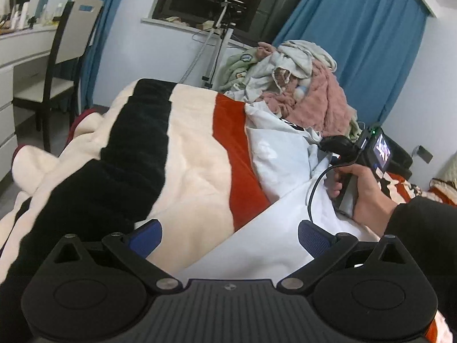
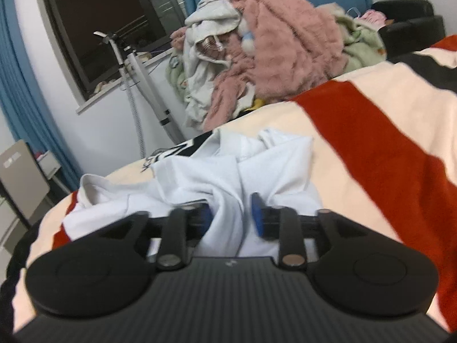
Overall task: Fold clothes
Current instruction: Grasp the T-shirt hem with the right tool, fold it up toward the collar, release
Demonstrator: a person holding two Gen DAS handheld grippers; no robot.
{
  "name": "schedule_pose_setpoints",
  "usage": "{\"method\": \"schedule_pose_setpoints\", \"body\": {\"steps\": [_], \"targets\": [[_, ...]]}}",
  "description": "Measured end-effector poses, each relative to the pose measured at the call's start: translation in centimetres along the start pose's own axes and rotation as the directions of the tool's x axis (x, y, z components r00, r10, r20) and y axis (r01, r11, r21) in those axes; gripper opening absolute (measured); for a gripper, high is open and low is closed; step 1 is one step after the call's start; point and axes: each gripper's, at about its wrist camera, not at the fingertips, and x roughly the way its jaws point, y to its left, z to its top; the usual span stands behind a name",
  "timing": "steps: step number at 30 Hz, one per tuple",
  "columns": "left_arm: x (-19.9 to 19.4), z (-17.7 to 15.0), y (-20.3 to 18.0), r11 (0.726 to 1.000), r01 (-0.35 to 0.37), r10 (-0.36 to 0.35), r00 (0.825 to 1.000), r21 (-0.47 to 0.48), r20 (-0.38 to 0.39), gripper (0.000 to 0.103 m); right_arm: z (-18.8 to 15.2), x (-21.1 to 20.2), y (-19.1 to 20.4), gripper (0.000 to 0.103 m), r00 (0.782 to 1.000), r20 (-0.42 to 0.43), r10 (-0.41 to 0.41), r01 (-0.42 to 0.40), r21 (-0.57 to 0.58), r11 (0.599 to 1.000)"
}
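A white garment point(image 1: 285, 157) lies crumpled on a bed covered by a cream, red and black striped blanket point(image 1: 185, 157). My left gripper point(image 1: 230, 231) is open wide and hovers over the garment's near edge, with nothing between its blue pads. A hand point(image 1: 365, 188) holds my right gripper point(image 1: 325, 145) down on the garment further right. In the right wrist view the right gripper point(image 2: 231, 217) pinches a raised ridge of the white garment point(image 2: 228, 171) between its blue pads, and black print shows at the garment's far edge.
A heap of pink, white and green clothes point(image 1: 300, 85) point(image 2: 271, 57) sits at the far end of the bed. A steamer stand point(image 1: 220, 37) stands by the dark window. A chair point(image 1: 68, 57) and a white desk point(image 1: 17, 51) are on the left. A black armchair point(image 2: 408, 20) stands behind the heap.
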Motion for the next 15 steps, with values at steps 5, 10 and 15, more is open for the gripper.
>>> {"method": "schedule_pose_setpoints", "body": {"steps": [5,10,15], "targets": [[0.2,0.1,-0.4,1.0,-0.017,0.017,1.0,0.026,0.005,0.102,0.6,-3.3,1.8,0.083,1.0,0.012,0.002,-0.002,-0.056,0.998],[-1.1,-0.1,-1.2,0.996,-0.029,0.028,0.999,0.078,0.026,0.102,1.4,-8.2,3.8,0.083,0.999,0.048,-0.02,0.026,-0.127,0.992],[-3.2,-0.1,-1.8,0.996,0.014,-0.016,0.999,0.084,0.028,0.102,-0.1,-17.0,5.3,0.083,0.996,0.089,0.004,0.01,-0.158,0.987]]}}
